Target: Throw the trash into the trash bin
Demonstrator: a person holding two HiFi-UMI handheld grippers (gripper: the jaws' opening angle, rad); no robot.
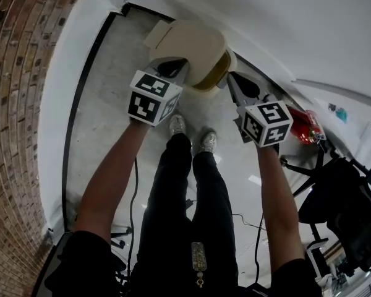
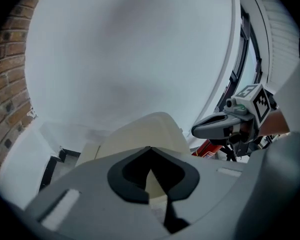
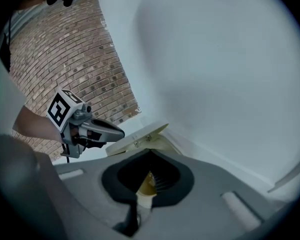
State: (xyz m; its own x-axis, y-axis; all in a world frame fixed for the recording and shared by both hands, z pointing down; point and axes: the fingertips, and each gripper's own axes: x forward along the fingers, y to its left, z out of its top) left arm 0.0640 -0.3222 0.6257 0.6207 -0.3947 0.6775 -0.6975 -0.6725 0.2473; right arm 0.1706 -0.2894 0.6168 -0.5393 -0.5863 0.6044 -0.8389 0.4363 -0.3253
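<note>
L gripper (image 2: 150, 149) jaws shut, nothing btwn them; tip sits at near edge of the lid (image 1: 195, 45), touching or just beside, can't tell. R gripper (image 3: 150, 154) jaws also together, nothing seen clamped. No trash visible in any view. Bin (image 1: 217, 73) stands against white wall (image 1: 266, 17), just ahead of & below both grippers. Lid looks tilted up, yellowish mouth facing R side, so R is nearer the opening. Brick wall (image 1: 18, 73) well off to L, red canister (image 1: 306, 125) near on R.
</note>
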